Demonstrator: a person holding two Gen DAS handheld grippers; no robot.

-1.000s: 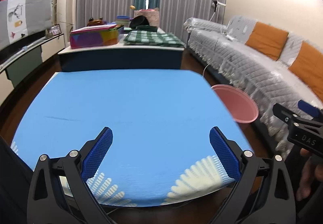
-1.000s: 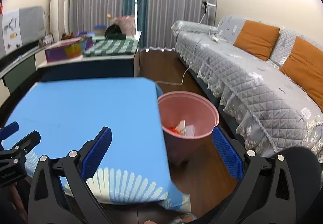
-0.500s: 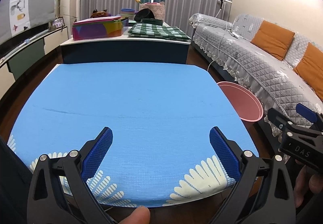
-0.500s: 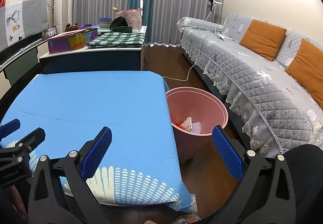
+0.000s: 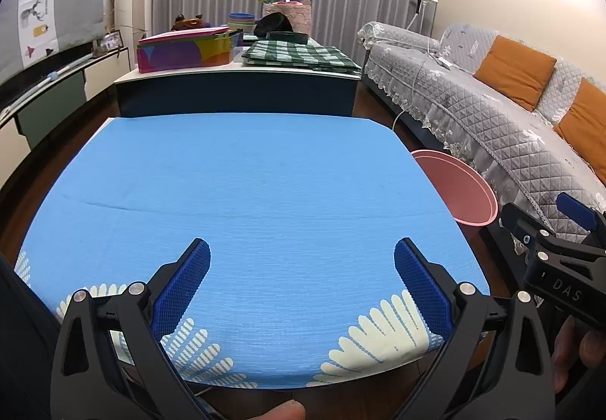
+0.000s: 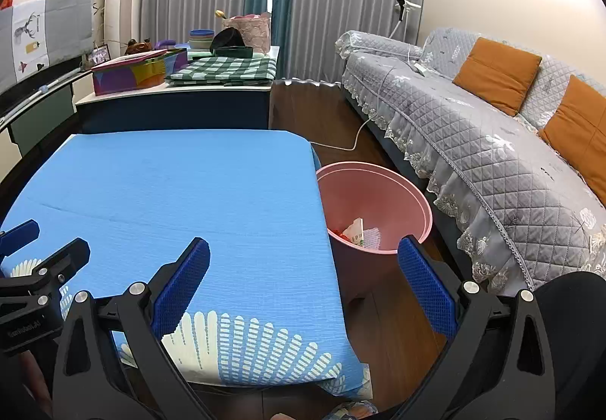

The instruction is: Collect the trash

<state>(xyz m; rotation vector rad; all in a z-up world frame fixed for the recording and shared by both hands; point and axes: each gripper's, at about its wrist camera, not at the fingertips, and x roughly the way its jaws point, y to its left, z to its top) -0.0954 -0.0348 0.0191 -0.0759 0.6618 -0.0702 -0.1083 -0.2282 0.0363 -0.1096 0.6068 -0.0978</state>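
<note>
A pink bin [image 6: 378, 200] stands on the floor at the right edge of the blue-clothed table [image 6: 181, 185]; crumpled paper and red scraps of trash [image 6: 358, 232] lie in its bottom. In the left wrist view only the pink bin's rim [image 5: 460, 185] shows past the table [image 5: 246, 185]. My left gripper [image 5: 302, 264] hangs open over the table's near edge, nothing between its blue pads. My right gripper [image 6: 303, 266] is open too, straddling the table's right front corner and the bin. I see no trash on the cloth.
A grey quilted sofa [image 6: 473, 132] with orange cushions runs along the right. Behind the table stands a low cabinet [image 5: 235, 94] with a colourful box, a checked cloth and bowls. A white cable [image 6: 341, 143] lies on the wooden floor near the bin.
Both grippers have pulled back and risen slightly, so more of the table and bin shows. Neither jaw has changed.
</note>
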